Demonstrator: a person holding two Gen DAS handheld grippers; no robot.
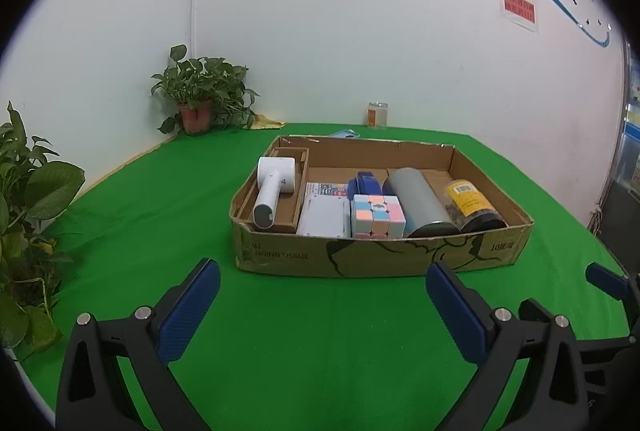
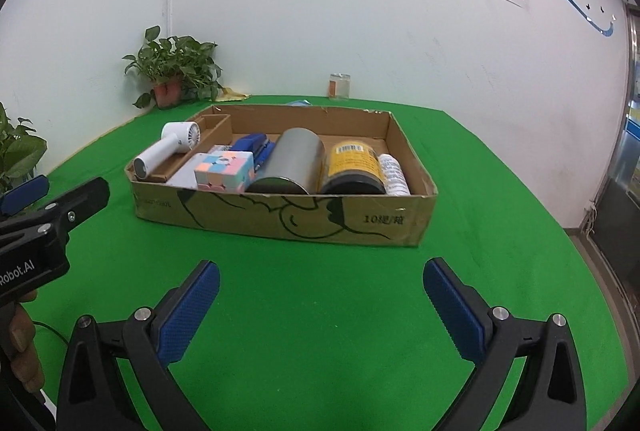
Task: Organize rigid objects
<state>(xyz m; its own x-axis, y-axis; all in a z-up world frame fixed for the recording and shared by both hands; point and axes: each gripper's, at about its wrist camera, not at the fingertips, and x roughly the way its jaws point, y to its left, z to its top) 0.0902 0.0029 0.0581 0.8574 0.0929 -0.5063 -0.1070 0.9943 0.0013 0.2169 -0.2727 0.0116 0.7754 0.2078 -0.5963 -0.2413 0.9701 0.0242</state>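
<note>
A shallow cardboard box (image 1: 380,255) (image 2: 280,215) sits on the green table. It holds a white hand fan (image 1: 272,187) (image 2: 168,147), a pastel puzzle cube (image 1: 378,215) (image 2: 226,167), a blue stapler (image 1: 366,183) (image 2: 254,145), a grey can (image 1: 416,199) (image 2: 292,163) lying on its side, a yellow-labelled jar (image 1: 472,201) (image 2: 352,165) and a small white bottle (image 2: 394,171). My left gripper (image 1: 323,271) hovers open and empty just before the box's front wall. My right gripper (image 2: 321,265) is open and empty too, a little back from the box.
Potted plants stand at the back left corner (image 1: 200,103) (image 2: 172,71) and the near left edge (image 1: 28,211). A glass jar (image 1: 377,114) (image 2: 340,85) stands by the wall behind the box. A person's hand (image 2: 20,343) holds the left tool. The table ends at the right.
</note>
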